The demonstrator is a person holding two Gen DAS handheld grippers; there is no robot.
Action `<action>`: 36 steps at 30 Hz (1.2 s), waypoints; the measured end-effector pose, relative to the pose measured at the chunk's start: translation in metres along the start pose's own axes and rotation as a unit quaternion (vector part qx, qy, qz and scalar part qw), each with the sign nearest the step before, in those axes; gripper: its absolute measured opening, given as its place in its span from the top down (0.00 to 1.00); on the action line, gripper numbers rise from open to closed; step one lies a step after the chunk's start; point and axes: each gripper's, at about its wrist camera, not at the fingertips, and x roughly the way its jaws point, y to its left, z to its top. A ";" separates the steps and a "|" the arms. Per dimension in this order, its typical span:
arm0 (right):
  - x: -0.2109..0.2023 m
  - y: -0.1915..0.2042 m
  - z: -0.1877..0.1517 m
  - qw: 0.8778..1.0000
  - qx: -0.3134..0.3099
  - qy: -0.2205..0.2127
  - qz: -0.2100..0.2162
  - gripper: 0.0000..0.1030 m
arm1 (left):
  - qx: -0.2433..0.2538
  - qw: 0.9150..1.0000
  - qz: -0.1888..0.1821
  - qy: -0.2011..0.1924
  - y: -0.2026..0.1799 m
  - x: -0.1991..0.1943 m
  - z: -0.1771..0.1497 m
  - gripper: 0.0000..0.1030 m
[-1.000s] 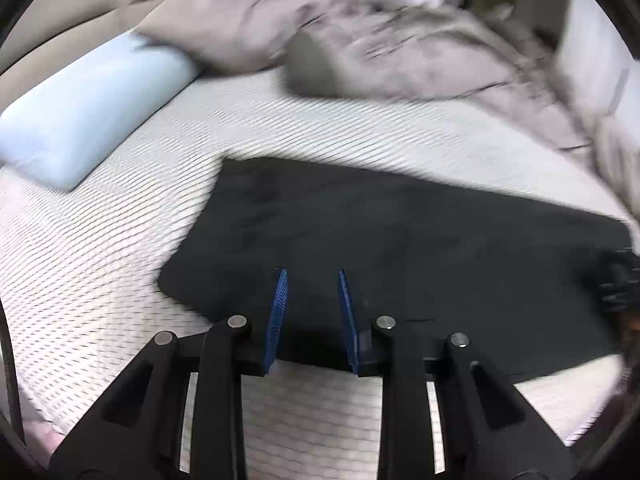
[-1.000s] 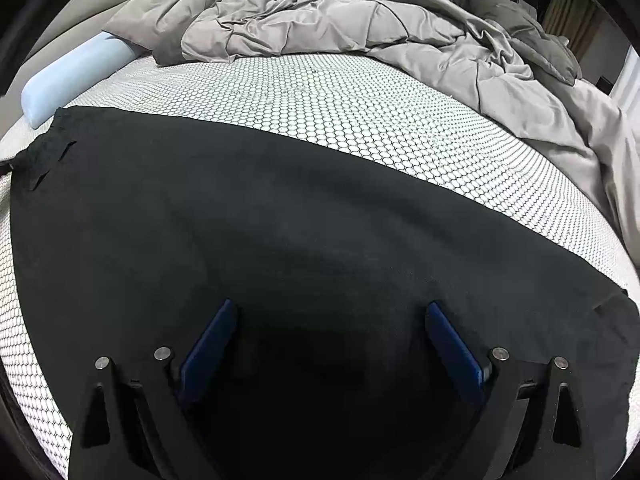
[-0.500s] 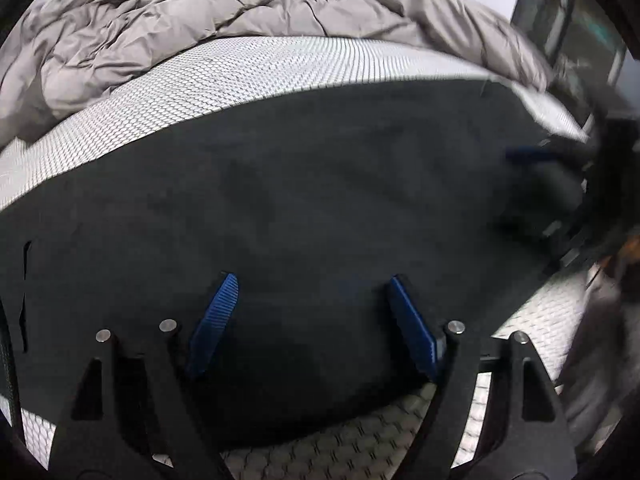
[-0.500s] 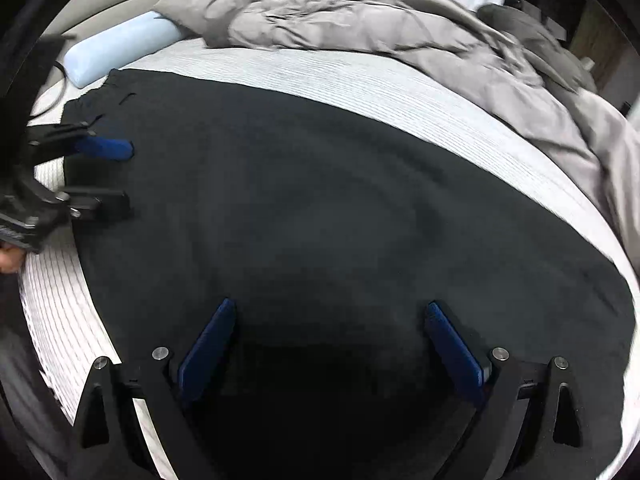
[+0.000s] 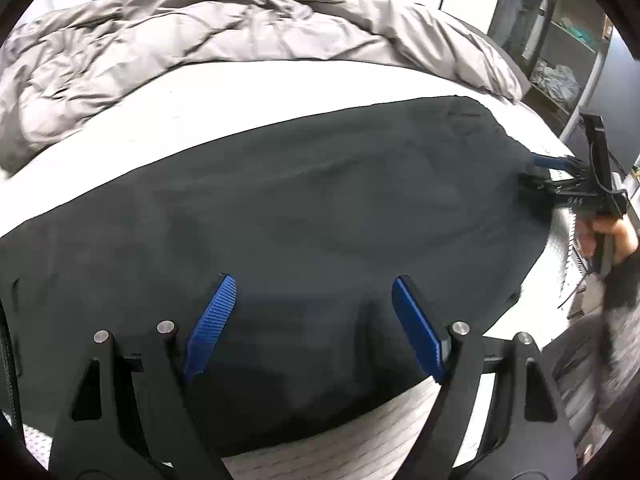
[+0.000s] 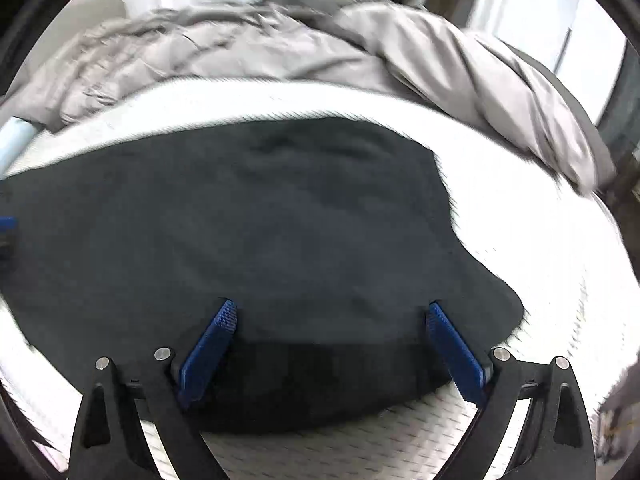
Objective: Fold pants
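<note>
Left gripper (image 5: 314, 326) jaws wide, just opened, nothing pinched; it hovers over the near edge of the pants (image 5: 304, 216). Right gripper (image 6: 332, 344) also spread, empty, by the far end. Pants lie flat on the mattress (image 5: 280, 80), long axis left-right. Judgement: pinch both end corners squarely, lift evenly, then fold end over end.

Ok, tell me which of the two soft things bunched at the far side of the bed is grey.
The rumpled duvet is the grey one, heaped across the far side of the mattress. The pillow, at the left edge, is pale blue.
</note>
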 end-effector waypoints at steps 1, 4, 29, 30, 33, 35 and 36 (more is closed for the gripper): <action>0.001 0.011 0.005 1.000 -0.005 -0.004 0.012 0.05 | 0.009 1.000 -0.004 0.005 -0.012 0.005 0.004 0.24; 0.016 0.068 0.017 0.996 -0.062 0.008 0.057 0.05 | 0.048 0.999 -0.001 0.022 -0.038 0.022 0.008 0.24; -0.001 -0.042 0.002 0.998 0.065 -0.006 0.019 0.26 | 0.039 0.998 -0.009 0.058 -0.041 0.055 0.020 0.21; 0.005 -0.034 0.001 0.999 0.053 0.004 0.008 0.28 | 0.036 0.997 -0.008 0.063 -0.040 0.061 0.019 0.21; 0.017 -0.025 -0.004 0.997 -0.026 0.019 -0.065 0.28 | 0.036 0.997 -0.016 0.060 -0.036 0.060 0.018 0.21; 0.013 -0.032 -0.013 0.994 -0.059 0.013 -0.090 0.24 | 0.033 0.998 -0.012 0.061 -0.032 0.059 0.016 0.21; 0.009 -0.035 -0.016 0.993 -0.061 0.017 -0.095 0.24 | 0.031 0.998 -0.012 0.060 -0.031 0.058 0.017 0.21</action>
